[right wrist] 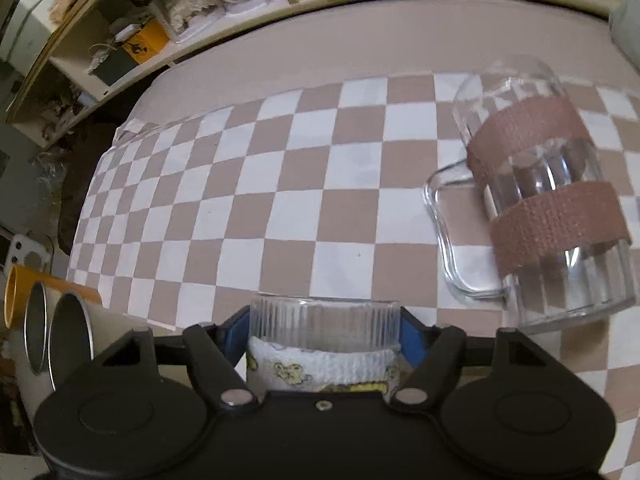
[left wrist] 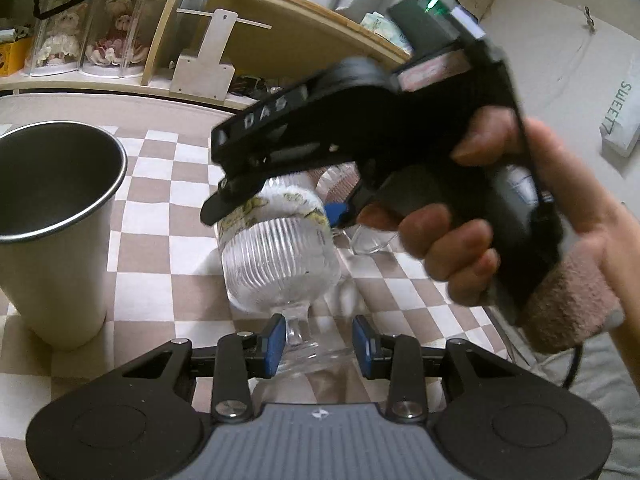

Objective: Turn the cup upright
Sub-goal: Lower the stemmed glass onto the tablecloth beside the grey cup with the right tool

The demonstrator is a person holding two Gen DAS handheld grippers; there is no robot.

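A ribbed clear stemmed glass cup (left wrist: 280, 264) with a white printed band lies over the checkered cloth, its foot (left wrist: 316, 356) toward my left gripper. My left gripper (left wrist: 320, 350) is open, its blue pads (left wrist: 276, 344) on either side of the stem, not pressing it. My right gripper (left wrist: 280, 204) comes in from above and is shut on the cup's bowl. In the right wrist view the cup (right wrist: 324, 344) sits between the blue pads (right wrist: 412, 340) of the right gripper (right wrist: 324, 336), rim pointing away.
A white metal tumbler (left wrist: 60, 216) stands upright at the left. A clear mug (right wrist: 536, 184) with two brown bands stands mouth down on the checkered cloth (right wrist: 280, 184). Several tumblers (right wrist: 52, 336) lie at the left edge. Shelves (left wrist: 120, 40) run behind.
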